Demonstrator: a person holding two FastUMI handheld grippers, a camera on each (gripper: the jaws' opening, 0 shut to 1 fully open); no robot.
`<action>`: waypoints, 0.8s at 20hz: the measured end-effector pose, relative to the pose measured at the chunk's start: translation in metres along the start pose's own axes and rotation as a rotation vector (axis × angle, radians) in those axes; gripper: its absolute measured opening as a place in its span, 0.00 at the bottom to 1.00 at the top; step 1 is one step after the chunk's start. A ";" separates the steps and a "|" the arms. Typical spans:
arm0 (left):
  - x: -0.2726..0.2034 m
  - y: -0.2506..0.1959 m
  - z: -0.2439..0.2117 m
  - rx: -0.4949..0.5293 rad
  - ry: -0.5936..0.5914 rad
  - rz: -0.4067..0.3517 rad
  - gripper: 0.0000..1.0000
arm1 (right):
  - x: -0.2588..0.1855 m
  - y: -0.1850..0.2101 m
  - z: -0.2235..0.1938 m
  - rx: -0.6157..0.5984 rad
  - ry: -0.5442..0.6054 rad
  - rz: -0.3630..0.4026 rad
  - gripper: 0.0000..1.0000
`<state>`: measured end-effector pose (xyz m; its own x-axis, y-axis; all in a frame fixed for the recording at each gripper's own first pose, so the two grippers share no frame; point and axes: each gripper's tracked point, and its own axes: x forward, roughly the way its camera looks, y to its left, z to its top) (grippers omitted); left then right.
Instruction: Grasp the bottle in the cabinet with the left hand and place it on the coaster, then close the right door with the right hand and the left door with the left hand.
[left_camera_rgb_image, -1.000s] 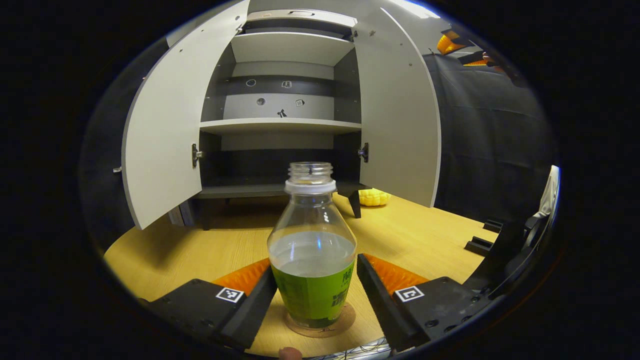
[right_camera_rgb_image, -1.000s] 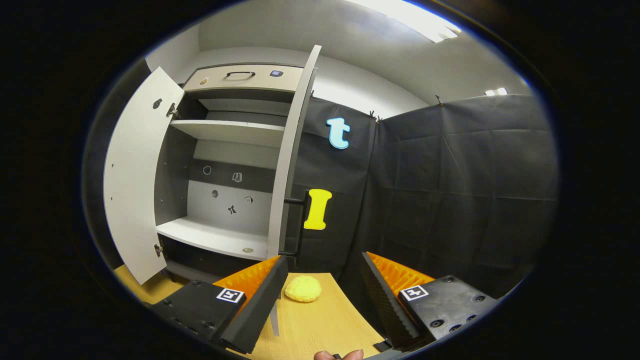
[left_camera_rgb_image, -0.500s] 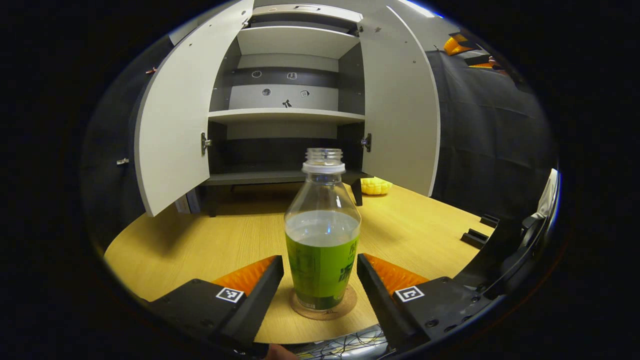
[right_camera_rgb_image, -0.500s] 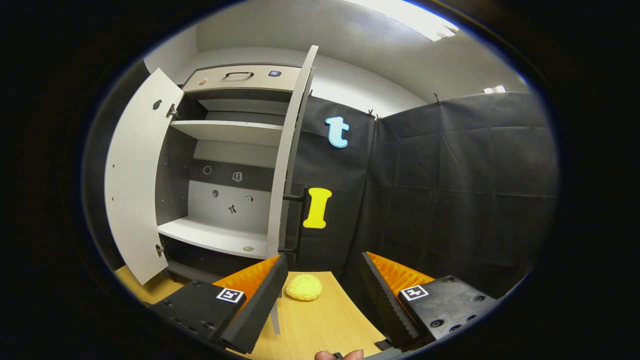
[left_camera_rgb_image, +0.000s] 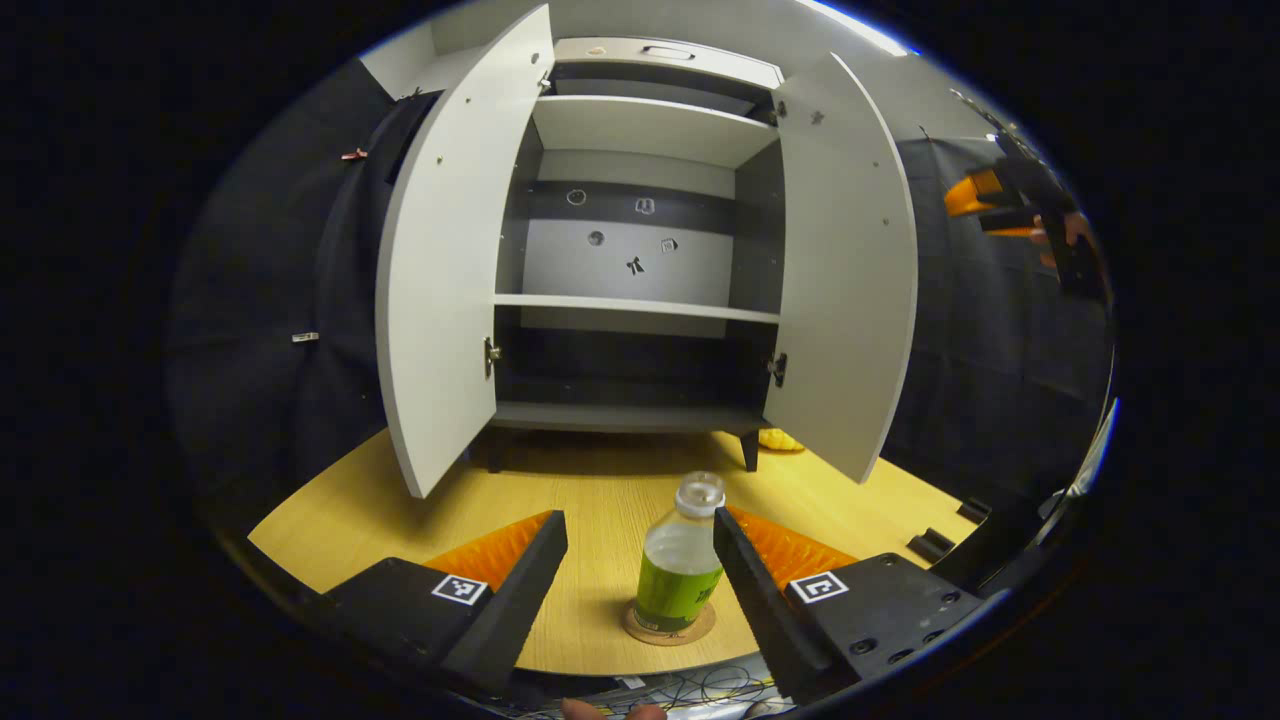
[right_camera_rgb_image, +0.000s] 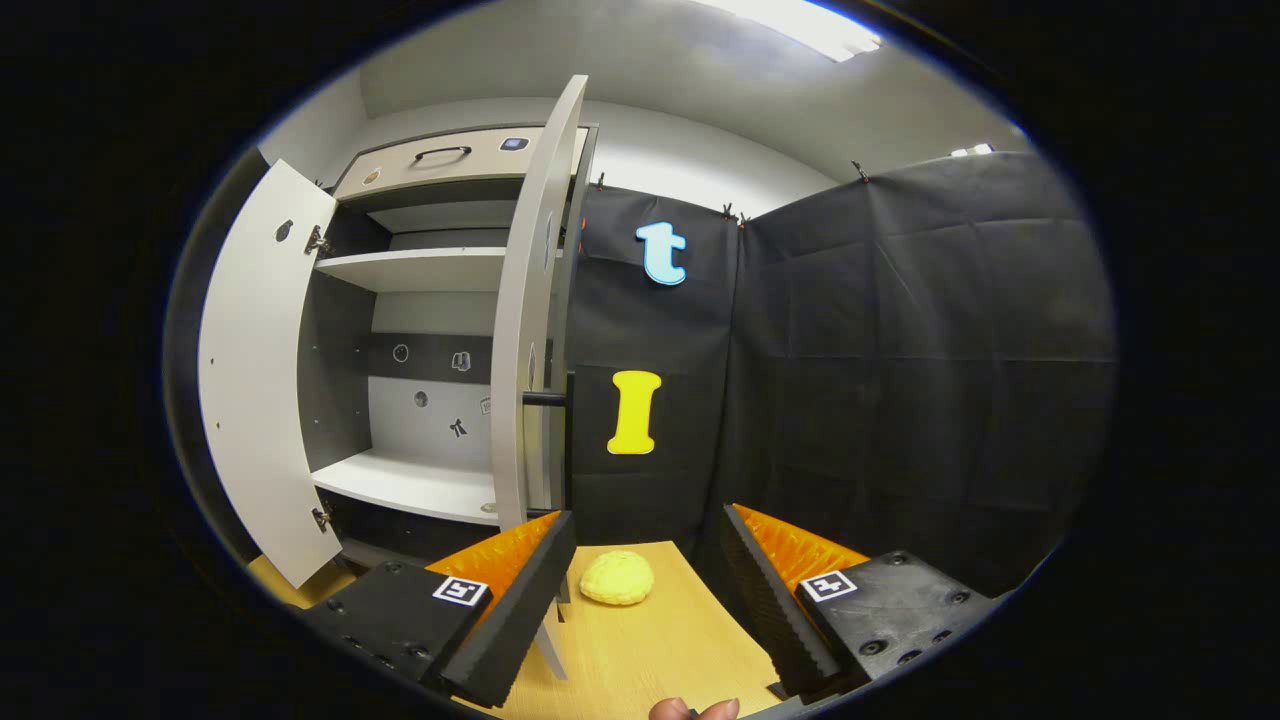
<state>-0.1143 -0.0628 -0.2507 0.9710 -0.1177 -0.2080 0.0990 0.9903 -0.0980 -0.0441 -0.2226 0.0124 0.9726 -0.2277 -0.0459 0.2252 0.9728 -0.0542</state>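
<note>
Left gripper (left_camera_rgb_image: 640, 560) spread wide, fingers apart from bottle (left_camera_rgb_image: 681, 575) on both sides, nothing pinched. Bottle upright on coaster (left_camera_rgb_image: 669, 628), near table's (left_camera_rgb_image: 330, 510) front edge, well short of cabinet (left_camera_rgb_image: 640, 300). Both doors swung out: left door (left_camera_rgb_image: 445, 270) and right door (left_camera_rgb_image: 850, 280), bare tabletop between their lower edges and the bottle. Shelves bare. Right gripper (left_camera_rgb_image: 1010, 205) seen far off at upper right.

Right gripper (right_camera_rgb_image: 645, 570) spread too, holding nothing. Right door (right_camera_rgb_image: 528, 310) seen edge-on just ahead of left finger (right_camera_rgb_image: 515, 600), black handle (right_camera_rgb_image: 545, 400) on its outer face. Yellow toy (right_camera_rgb_image: 617, 578) on table (right_camera_rgb_image: 650, 660) between fingers, near cloth wall.
</note>
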 end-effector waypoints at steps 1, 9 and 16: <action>-0.005 0.004 0.020 -0.006 -0.023 0.023 0.94 | 0.008 -0.002 -0.002 0.000 0.004 0.005 0.97; -0.023 0.040 0.121 -0.038 -0.096 0.133 0.94 | 0.063 0.005 0.008 0.066 0.008 0.071 0.97; -0.027 0.050 0.165 -0.026 -0.137 0.136 0.94 | 0.055 0.032 0.004 0.128 0.032 0.116 0.97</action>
<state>-0.1000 0.0021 -0.0898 0.9958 0.0301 -0.0869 -0.0390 0.9939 -0.1032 0.0170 -0.2035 0.0118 0.9907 -0.1129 -0.0760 0.1190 0.9896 0.0804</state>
